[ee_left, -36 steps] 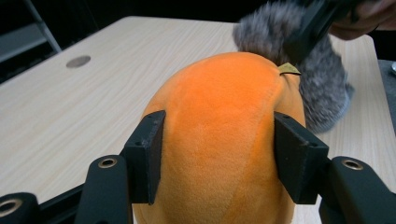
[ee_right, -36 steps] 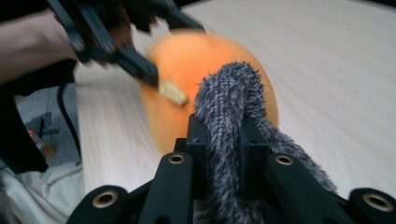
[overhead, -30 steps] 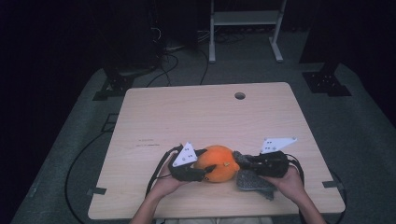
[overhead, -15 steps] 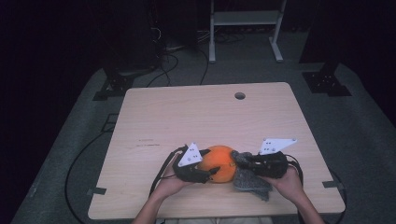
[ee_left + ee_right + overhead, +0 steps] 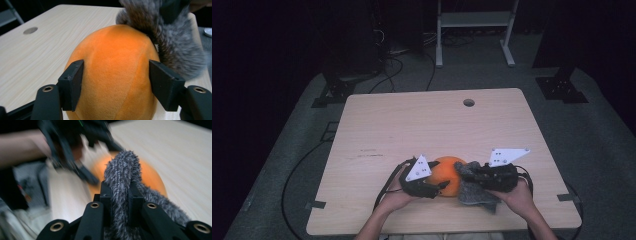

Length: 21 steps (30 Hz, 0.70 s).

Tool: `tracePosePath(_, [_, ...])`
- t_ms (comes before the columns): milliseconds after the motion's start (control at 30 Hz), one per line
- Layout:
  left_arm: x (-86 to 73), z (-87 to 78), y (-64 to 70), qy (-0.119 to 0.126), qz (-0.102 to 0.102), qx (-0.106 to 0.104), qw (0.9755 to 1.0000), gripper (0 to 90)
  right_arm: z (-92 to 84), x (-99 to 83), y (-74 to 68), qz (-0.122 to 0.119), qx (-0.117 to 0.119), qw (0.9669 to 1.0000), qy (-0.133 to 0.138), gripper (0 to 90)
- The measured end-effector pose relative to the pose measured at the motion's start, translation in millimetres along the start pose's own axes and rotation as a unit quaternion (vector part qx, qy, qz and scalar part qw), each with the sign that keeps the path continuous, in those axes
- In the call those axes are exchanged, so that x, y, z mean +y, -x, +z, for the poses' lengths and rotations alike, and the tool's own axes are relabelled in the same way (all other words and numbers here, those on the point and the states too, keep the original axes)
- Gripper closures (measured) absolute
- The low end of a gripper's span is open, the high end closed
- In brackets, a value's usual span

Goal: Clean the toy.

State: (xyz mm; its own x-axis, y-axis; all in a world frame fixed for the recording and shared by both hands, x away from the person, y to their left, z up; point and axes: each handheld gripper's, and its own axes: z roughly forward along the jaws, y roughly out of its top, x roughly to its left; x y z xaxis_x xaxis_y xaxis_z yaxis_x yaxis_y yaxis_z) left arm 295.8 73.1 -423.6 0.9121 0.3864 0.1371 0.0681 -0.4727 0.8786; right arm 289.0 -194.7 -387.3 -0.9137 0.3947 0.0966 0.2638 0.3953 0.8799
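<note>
High view: orange plush ball [image 5: 447, 172] sits at 6 o'clock on the table [image 5: 422, 125], left gripper [image 5: 439, 187] at its 9 o'clock, jaws just been widening and straddling the ball, right gripper [image 5: 469, 172] at 3 o'clock pinching a grey fuzzy cloth [image 5: 472, 192] draped against it.

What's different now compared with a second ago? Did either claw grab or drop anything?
The left claw has just been opening its jaws; they still straddle the orange plush ball, touching its sides at most lightly. The right claw stays clamped on the grey fuzzy cloth, pressed against the ball. Ball, cloth and both hands sit where they were on the table.
</note>
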Motion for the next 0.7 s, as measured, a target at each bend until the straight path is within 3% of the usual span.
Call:
tracePosePath(100, [2.6,-0.8,1.8,-0.002,0.006,-0.004,1.0,28.6,6.8,6.1,-5.0,-0.019,-0.012,0.9997,-0.011,78.0])
tracePosePath(167, [2.1,-2.0,-4.7,-0.004,-0.022,-0.009,0.9997,19.5,11.0,0.0,-0.2,-0.01,-0.012,0.9997,-0.02,78.1])
tracePosePath(233, [-1.2,-1.8,-11.9,-0.007,-0.065,-0.011,0.9978,13.5,9.4,-4.3,3.8,-0.005,-0.017,0.9995,-0.025,78.2])
tracePosePath(300, [-4.1,-0.7,-15.7,-0.013,-0.089,-0.021,0.9957,13.3,5.0,-5.4,6.6,-0.002,-0.025,0.9993,-0.028,78.2])
tracePosePath(367, [-3.9,-1.3,-12.6,-0.007,-0.072,-0.014,0.9973,23.9,2.2,-4.7,6.8,-0.005,-0.031,0.999,-0.031,78.2])
tracePosePath(433, [-1.0,-1.6,-7.1,-0.002,-0.04,-0.009,0.9992,31.2,1.1,-0.7,2.5,-0.004,-0.021,0.9996,-0.017,78.2])
tracePosePath(533, [4.6,-2.1,1.2,-0.001,-0.008,0.001,1.0,35.5,3.8,7.7,-6.0,-0.025,-0.018,0.9994,-0.012,78.1])
tracePosePath(700, [4.6,-3.0,0.3,0.006,-0.019,-0.004,0.9998,37.5,0.9,1.2,1.9,-0.024,-0.042,0.9983,-0.033,78.2])
